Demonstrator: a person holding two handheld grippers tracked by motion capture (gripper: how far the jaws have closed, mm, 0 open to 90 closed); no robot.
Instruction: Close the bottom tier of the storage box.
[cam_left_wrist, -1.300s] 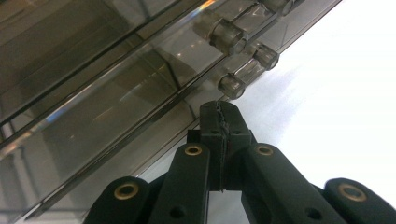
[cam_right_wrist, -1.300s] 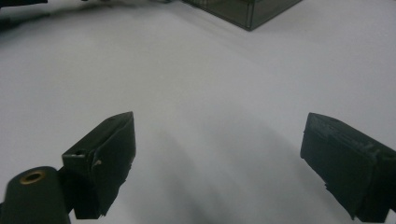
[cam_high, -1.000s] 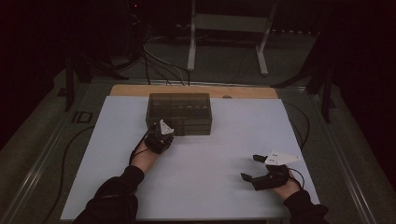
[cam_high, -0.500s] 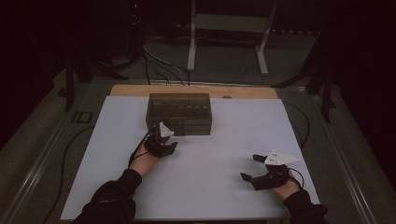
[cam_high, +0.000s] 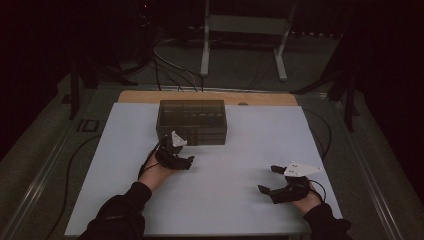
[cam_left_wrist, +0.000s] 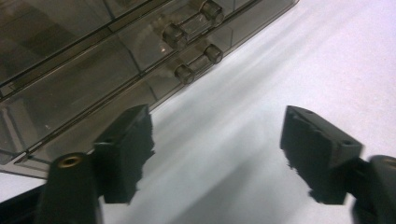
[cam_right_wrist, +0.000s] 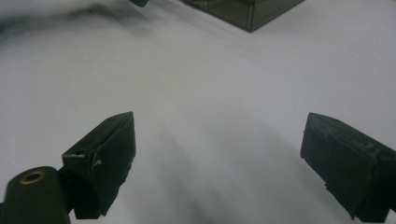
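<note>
High view: both grippers open on the white sheet, the drawer box shut beyond them.

Nearest me the right gripper (cam_high: 272, 181) rests on the white table cover (cam_high: 350, 150), jaws spread wide with nothing between them, well apart from the work. Farther in, the left gripper (cam_high: 182, 151) sits just before the smoky see-through drawer box (cam_high: 192, 120); its jaws have just been opening and hold nothing. From its own view, the drawer handles (cam_left_wrist: 192, 28) look untouched and the drawers flush, so I'd judge any pull is yet to come.
</note>
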